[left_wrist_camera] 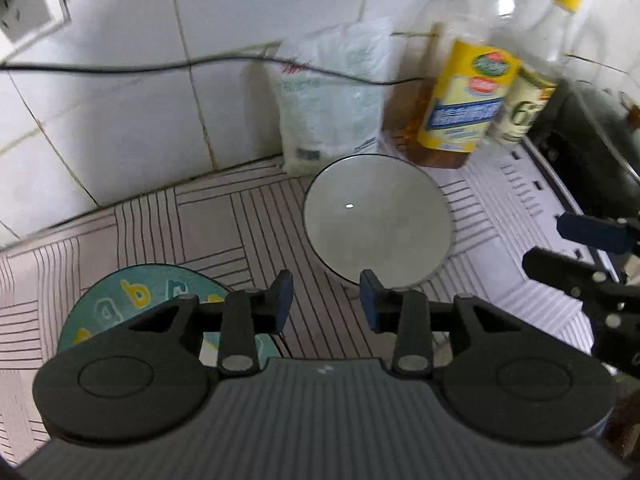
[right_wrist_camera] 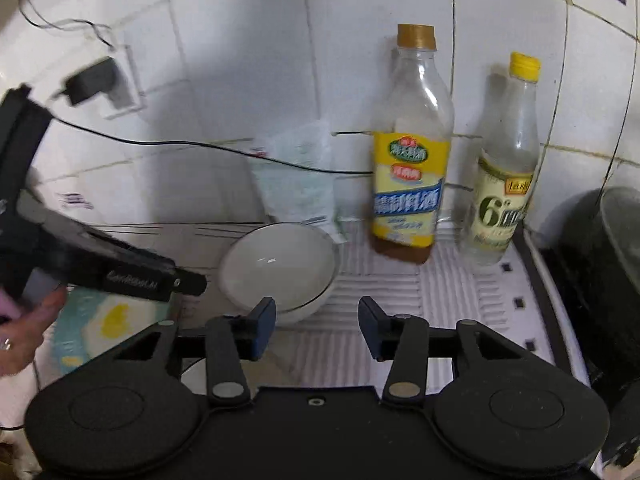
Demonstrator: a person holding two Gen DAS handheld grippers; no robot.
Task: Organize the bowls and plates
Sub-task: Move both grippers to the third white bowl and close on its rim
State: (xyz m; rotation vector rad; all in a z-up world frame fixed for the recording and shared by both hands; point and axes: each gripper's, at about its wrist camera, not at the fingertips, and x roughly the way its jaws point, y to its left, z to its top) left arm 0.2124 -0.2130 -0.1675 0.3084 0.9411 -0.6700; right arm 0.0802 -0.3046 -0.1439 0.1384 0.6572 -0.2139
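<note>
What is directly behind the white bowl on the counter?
Behind the white bowl a white plastic bag leans against the tiled wall. The bowl's rim hides the bag's bottom edge.

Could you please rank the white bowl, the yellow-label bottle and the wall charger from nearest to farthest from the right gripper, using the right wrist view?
1. White bowl, just ahead of the right gripper, slightly left.
2. Yellow-label bottle, ahead-right by the wall.
3. Wall charger, far upper left.
</note>
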